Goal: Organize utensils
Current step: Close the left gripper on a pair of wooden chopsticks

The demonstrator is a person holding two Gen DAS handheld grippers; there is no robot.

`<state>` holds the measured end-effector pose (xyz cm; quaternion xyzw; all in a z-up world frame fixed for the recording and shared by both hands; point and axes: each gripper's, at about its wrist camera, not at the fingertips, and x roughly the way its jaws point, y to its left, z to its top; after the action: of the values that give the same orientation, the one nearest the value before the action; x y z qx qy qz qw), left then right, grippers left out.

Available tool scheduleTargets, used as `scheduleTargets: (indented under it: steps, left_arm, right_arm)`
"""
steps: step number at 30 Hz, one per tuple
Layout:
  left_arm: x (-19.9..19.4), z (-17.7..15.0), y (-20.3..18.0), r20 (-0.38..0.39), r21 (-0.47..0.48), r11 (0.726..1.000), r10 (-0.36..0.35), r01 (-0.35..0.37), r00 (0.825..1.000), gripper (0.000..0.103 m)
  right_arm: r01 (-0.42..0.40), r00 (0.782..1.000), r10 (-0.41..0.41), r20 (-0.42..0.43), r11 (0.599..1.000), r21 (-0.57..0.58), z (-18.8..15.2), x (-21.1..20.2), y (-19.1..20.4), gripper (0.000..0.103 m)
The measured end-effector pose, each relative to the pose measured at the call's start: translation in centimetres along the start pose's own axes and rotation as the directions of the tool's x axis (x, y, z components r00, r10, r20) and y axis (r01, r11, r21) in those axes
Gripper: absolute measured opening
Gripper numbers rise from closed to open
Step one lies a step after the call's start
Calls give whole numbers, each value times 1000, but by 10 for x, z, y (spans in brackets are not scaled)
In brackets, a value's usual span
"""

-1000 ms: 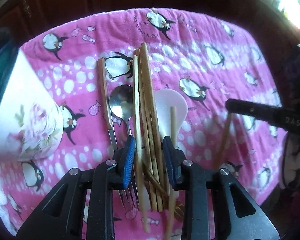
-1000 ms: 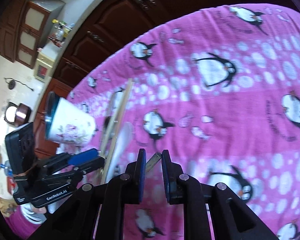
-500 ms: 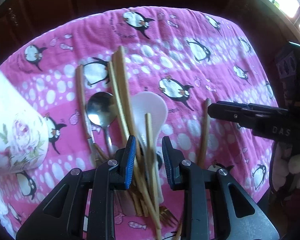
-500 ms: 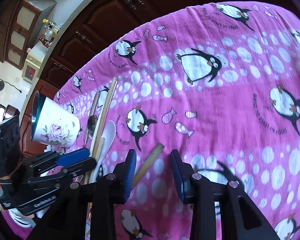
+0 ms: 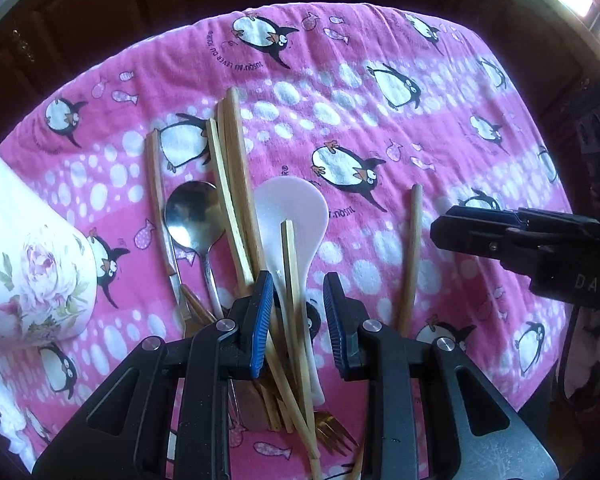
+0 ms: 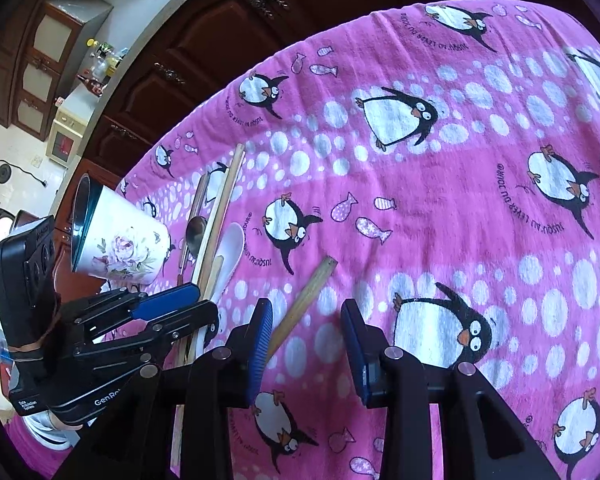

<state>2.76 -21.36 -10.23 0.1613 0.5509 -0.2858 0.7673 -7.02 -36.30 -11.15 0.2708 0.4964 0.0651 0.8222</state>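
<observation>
Nothing is in the cup yet; utensils lie on the table, both grippers' jaws spread, empty.

Left wrist view: set behind the left gripper, facing forward and down, close over the utensil pile. Right wrist view: set behind the right gripper, facing forward and down, close to the pink penguin cloth. Shared: pile, floral cup, lone chopstick, and each view catches the other gripper.
</observation>
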Motion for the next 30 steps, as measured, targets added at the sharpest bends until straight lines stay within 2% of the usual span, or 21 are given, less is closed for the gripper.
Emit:
scheduleTargets:
  steps: [6, 9, 12, 14, 15, 16, 22, 27, 30]
  left_arm:
    - [7, 3, -7, -5, 31, 999, 24, -23, 1000, 9]
    - [6, 4, -2, -4, 7, 1000, -16, 16, 1000, 8]
    - [0, 0, 5, 20, -1, 1000, -24, 24, 1000, 6]
    - [-7, -3, 13, 37, -34, 998, -47, 48, 998, 6]
    - [-10, -4, 16, 43, -49, 997, -53, 55, 998, 2]
    - [-13, -5, 21, 52, -65, 996, -58, 61, 997, 0]
    - [-33, -21, 40, 85, -138, 985, -89, 101, 992, 0]
    - [-40, -30, 36, 88, -116, 985, -118, 128, 989, 0]
    - [-36, -27, 27, 81, -93, 990, -101, 108, 992, 1]
  right_arm:
    - [47, 999, -47, -1, 999, 14, 4, 9, 1, 34]
    - [60, 998, -60, 0, 998, 9, 5, 15, 4, 34]
    - [83, 997, -83, 7, 996, -26, 7, 21, 11, 33]
    - [96, 995, -95, 21, 994, -52, 9, 26, 16, 24]
    - [103, 995, -101, 26, 993, -62, 10, 28, 17, 19]
    - [108, 994, -105, 36, 991, -75, 10, 31, 19, 19]
    - [81, 995, -77, 56, 993, -80, 9, 25, 22, 16]
    - [93, 994, -86, 72, 991, -99, 5, 10, 25, 16]
    - [97, 994, -92, 61, 992, -86, 2, 9, 21, 16]
